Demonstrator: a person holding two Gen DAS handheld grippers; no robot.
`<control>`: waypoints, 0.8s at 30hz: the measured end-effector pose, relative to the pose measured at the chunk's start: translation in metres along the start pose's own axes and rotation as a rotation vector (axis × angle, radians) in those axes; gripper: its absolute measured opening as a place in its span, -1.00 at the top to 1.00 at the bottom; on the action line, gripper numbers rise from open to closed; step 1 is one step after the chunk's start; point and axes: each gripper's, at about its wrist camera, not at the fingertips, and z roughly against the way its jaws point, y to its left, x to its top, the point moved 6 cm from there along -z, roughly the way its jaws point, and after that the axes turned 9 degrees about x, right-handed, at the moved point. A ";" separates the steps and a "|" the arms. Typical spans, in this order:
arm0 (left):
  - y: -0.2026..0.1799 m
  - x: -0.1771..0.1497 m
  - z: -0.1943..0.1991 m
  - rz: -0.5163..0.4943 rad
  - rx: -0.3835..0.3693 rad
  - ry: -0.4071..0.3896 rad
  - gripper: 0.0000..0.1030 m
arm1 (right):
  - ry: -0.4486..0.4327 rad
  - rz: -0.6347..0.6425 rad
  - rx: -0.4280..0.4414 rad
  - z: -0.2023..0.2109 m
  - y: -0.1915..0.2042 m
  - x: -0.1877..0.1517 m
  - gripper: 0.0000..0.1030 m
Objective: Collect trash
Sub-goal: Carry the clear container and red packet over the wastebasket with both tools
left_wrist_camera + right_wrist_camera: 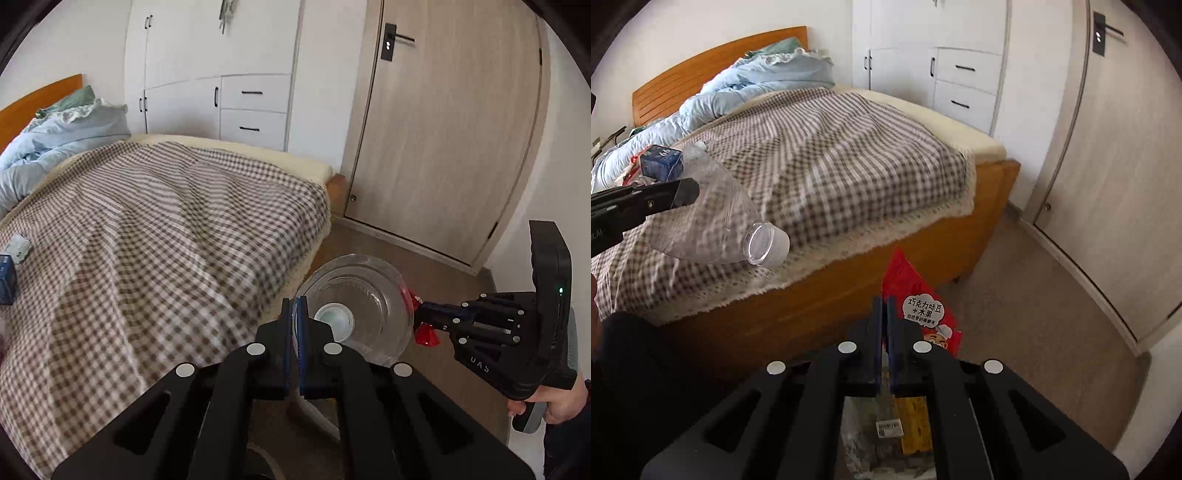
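Observation:
My left gripper [295, 308] is shut on the thin wall of a clear, crushed plastic bottle [358, 310]. The bottle hangs beside the bed with its white cap [772, 249] pointing away. In the right wrist view the same gripper [689, 192] enters from the left, pinching the bottle [716, 218] at its base end. My right gripper [885, 308] is shut on a red snack wrapper [919, 310] with printed text. In the left wrist view that gripper [419, 314] sits just right of the bottle, and red wrapper [426, 338] pokes out around its tips.
A bed with a checked cover [166, 236] fills the left. On it lie a blue carton [661, 162] and other small litter [16, 247]. A clear bag with packaging [890, 428] is below my right gripper. A door [443, 147] and white wardrobe [221, 92] stand behind.

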 end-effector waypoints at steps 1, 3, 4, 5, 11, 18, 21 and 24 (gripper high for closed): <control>-0.011 -0.005 -0.011 -0.005 -0.003 0.031 1.00 | 0.025 -0.030 0.006 -0.007 -0.009 -0.011 0.95; -0.034 -0.017 -0.034 -0.003 -0.047 0.099 1.00 | 0.078 -0.098 0.013 -0.023 -0.029 -0.036 0.95; -0.045 -0.023 -0.046 0.014 -0.078 0.139 1.00 | 0.105 -0.139 0.030 -0.031 -0.036 -0.048 0.95; -0.055 -0.031 -0.060 0.042 -0.120 0.183 1.00 | 0.133 -0.189 0.048 -0.040 -0.045 -0.064 0.95; -0.088 -0.086 -0.121 -0.030 -0.126 0.381 1.00 | 0.284 -0.334 0.035 -0.080 -0.079 -0.141 0.95; -0.103 -0.103 -0.160 -0.099 -0.097 0.431 0.99 | 0.343 -0.473 0.002 -0.103 -0.111 -0.182 0.94; -0.116 -0.111 -0.177 -0.113 -0.132 0.452 0.99 | 0.330 -0.485 -0.026 -0.092 -0.118 -0.185 0.93; -0.125 -0.130 -0.191 -0.199 -0.140 0.507 0.99 | 0.305 -0.455 -0.077 -0.080 -0.125 -0.183 0.46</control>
